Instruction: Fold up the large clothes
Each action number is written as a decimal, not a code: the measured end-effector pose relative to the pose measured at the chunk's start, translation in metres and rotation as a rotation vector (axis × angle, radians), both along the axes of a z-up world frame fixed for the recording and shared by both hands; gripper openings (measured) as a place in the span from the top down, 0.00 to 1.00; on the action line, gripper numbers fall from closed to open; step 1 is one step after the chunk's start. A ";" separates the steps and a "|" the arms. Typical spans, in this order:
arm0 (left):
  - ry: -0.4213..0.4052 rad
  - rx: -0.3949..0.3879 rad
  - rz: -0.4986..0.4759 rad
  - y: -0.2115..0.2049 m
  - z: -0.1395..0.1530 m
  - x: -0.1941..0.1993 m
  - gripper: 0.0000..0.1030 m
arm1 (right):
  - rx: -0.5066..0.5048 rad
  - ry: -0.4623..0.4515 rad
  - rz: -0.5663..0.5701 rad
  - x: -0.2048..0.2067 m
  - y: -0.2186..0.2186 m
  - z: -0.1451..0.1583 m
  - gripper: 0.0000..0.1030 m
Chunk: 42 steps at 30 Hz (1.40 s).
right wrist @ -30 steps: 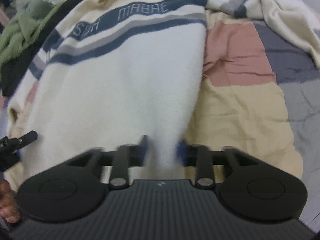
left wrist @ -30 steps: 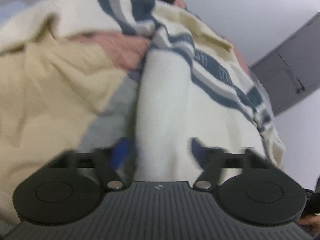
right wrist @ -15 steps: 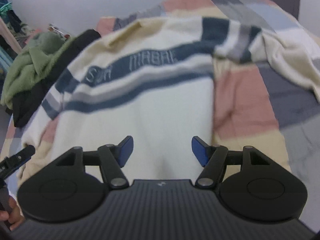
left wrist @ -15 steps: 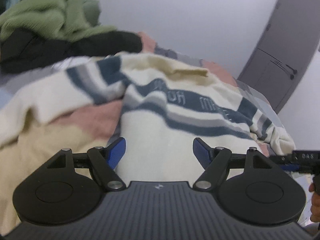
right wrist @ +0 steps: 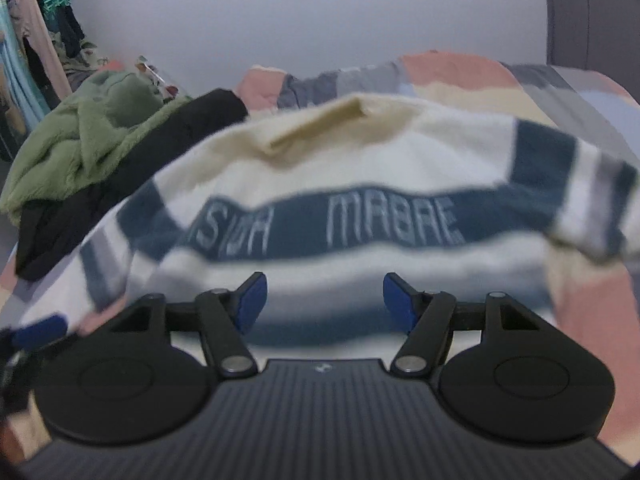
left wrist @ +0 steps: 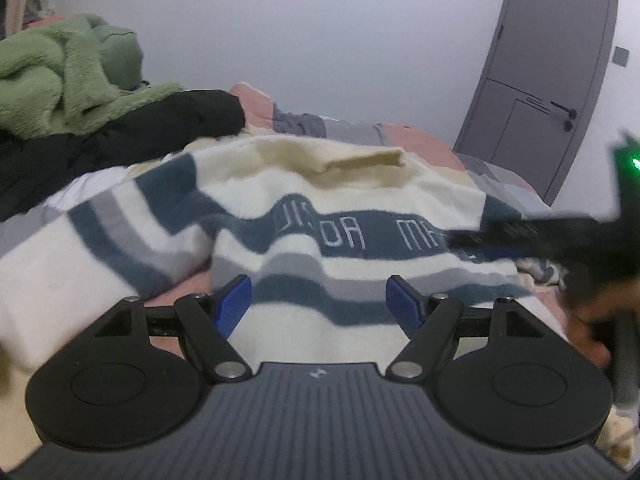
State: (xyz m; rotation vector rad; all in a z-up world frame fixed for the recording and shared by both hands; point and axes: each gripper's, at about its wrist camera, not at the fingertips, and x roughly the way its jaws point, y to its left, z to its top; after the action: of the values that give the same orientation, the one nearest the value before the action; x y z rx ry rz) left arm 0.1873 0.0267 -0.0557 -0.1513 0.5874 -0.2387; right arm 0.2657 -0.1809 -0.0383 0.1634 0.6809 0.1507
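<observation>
A cream sweater (left wrist: 360,200) with navy and grey stripes and white lettering lies spread on the patchwork bed cover (right wrist: 592,300), collar (left wrist: 352,160) at the far end. One striped sleeve (left wrist: 100,248) trails to the left. My left gripper (left wrist: 320,302) hovers open over the sweater's lower body, with nothing between its blue pads. My right gripper (right wrist: 324,300) is open too, above the stripes below the lettering on the sweater (right wrist: 360,168). The right gripper (left wrist: 560,236) shows as a dark blur at the right of the left wrist view. A blue tip of the left gripper (right wrist: 36,328) shows at the lower left of the right wrist view.
A green fleece (left wrist: 60,80) lies on a black garment (left wrist: 120,140) at the bed's far left. A grey door (left wrist: 540,80) stands at the right, with a plain wall behind the bed. Clothes hang on a rack (right wrist: 36,52) at the far left.
Both grippers have drawn back and up from the sweater, which filled the views a second ago. The fabric then between their fingers now lies on the bed.
</observation>
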 end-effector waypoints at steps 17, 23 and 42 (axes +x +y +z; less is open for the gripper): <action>0.075 -0.085 0.027 0.040 -0.068 0.061 0.24 | -0.173 -0.088 0.027 0.233 0.054 -0.065 0.56; 0.067 -0.136 0.045 0.048 -0.077 0.070 0.24 | -0.219 -0.137 0.017 0.271 0.065 -0.073 0.60; 0.008 -0.141 0.020 0.036 -0.051 0.034 0.24 | -0.068 -0.133 0.011 0.130 0.027 -0.021 0.60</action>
State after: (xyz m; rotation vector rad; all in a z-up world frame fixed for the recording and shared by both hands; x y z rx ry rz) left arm 0.2211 0.0630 -0.1068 -0.2942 0.5770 -0.2607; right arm 0.3953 -0.1538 -0.0590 0.0837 0.5533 0.1474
